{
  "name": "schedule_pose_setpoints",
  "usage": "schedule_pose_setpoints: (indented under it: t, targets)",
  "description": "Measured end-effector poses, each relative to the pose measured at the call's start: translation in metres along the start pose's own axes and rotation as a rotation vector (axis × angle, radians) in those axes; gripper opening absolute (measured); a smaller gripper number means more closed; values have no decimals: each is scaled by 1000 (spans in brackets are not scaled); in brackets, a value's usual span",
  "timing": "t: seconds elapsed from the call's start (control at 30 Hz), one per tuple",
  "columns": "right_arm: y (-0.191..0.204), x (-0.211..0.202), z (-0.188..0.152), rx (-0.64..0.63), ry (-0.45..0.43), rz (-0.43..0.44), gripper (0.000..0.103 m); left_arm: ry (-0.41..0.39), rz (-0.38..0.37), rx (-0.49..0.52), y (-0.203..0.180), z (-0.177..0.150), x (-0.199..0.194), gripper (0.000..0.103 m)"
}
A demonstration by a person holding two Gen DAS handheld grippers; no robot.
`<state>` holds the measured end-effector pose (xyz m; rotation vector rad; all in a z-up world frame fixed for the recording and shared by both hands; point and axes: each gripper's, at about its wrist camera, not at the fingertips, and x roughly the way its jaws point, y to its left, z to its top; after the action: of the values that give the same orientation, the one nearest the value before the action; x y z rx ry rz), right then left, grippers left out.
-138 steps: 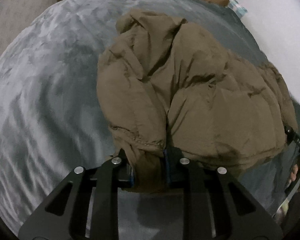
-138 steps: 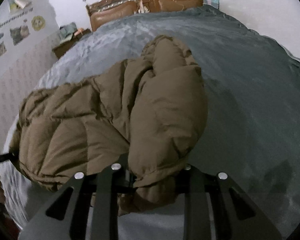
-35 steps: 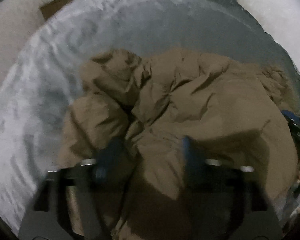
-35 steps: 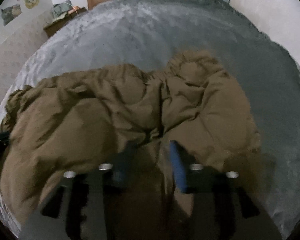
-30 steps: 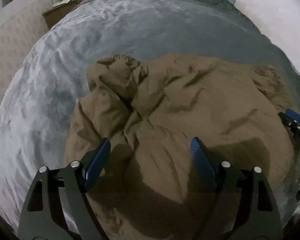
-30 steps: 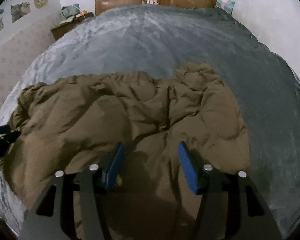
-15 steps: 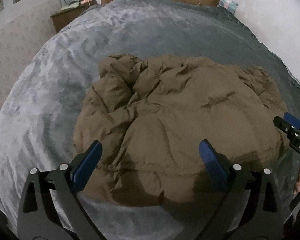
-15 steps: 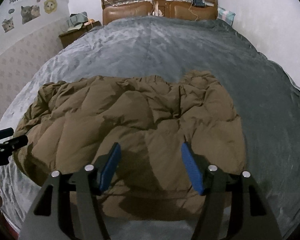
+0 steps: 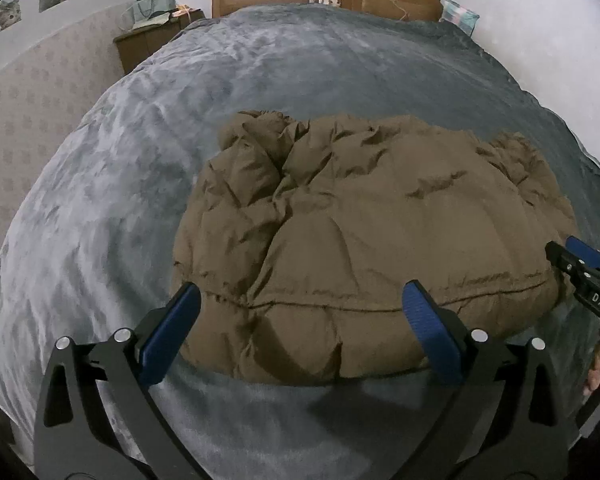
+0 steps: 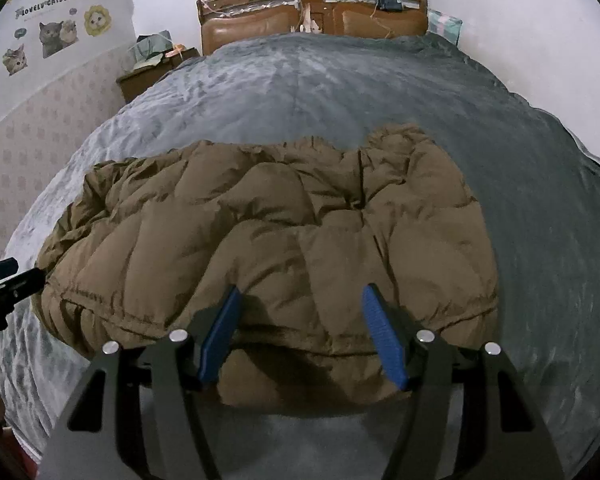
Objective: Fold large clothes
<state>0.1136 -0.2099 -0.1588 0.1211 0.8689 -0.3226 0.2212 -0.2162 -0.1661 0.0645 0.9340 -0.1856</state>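
Observation:
A brown puffer jacket (image 9: 372, 228) lies spread and rumpled on the grey bedspread (image 9: 100, 200), hem towards me. It also shows in the right wrist view (image 10: 284, 240). My left gripper (image 9: 300, 316) is wide open and empty, held over the jacket's near hem. My right gripper (image 10: 300, 320) is open and empty above the hem further right. The right gripper's tip shows at the right edge of the left wrist view (image 9: 580, 268); the left gripper's tip shows at the left edge of the right wrist view (image 10: 8, 276).
The grey bedspread (image 10: 380, 88) covers a large bed with a wooden headboard (image 10: 312, 4) at the far end. A nightstand (image 10: 148, 68) with clutter stands at the far left. A wall with cat stickers (image 10: 52, 36) runs along the left.
Both grippers let go of the jacket, opened and pulled back and up. The jacket dropped from a held bundle to lying flat on the bed.

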Motion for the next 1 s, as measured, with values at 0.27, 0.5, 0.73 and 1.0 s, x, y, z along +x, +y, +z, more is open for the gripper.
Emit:
schedule_pose_setpoints:
  t: [0.27,0.5,0.73,1.0]
  targets:
    - [-1,-8,-14,8,-50,-35,73,-23,5,-18,7,-11,-5,100]
    - [-7,-15,-24,40,-68,-31,75,-42,-6,-35,11,-18,-11,100]
    - [-5,-31,-30,49,-95,-26,86,-61,12,-32,14,-24,-24,100]
    - [13,-66,-27,24,-156,-48,101,-106,66,-23,9,-27,-53,100]
